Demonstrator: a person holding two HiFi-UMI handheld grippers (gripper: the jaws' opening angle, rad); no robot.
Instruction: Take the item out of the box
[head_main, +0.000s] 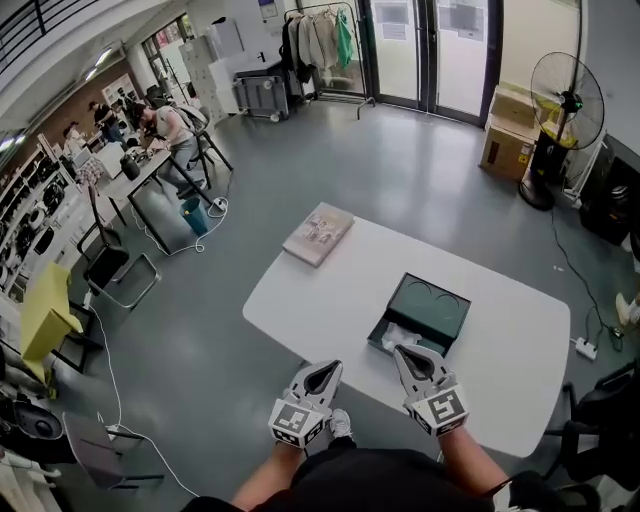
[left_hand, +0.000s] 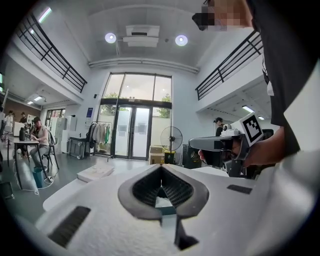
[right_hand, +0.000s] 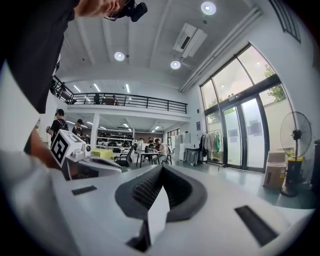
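White and crumpled, the item (head_main: 403, 335) is seen lying in the open dark green box (head_main: 437, 305), which rests on the tabletop (head_main: 330, 300) just beyond the right gripper (head_main: 403, 352). It is judged to be light and soft, like tissue or cloth, and likely to sag or unfold when lifted. A pinch on a raised fold near its middle is therefore advised. Whether anything is wrapped in it cannot be told. The right gripper and the left gripper (head_main: 333, 367) are both held with jaws together and nothing between them. One box, one white item, one flat book-like object (head_main: 318, 234) at the far edge and two grippers are counted.
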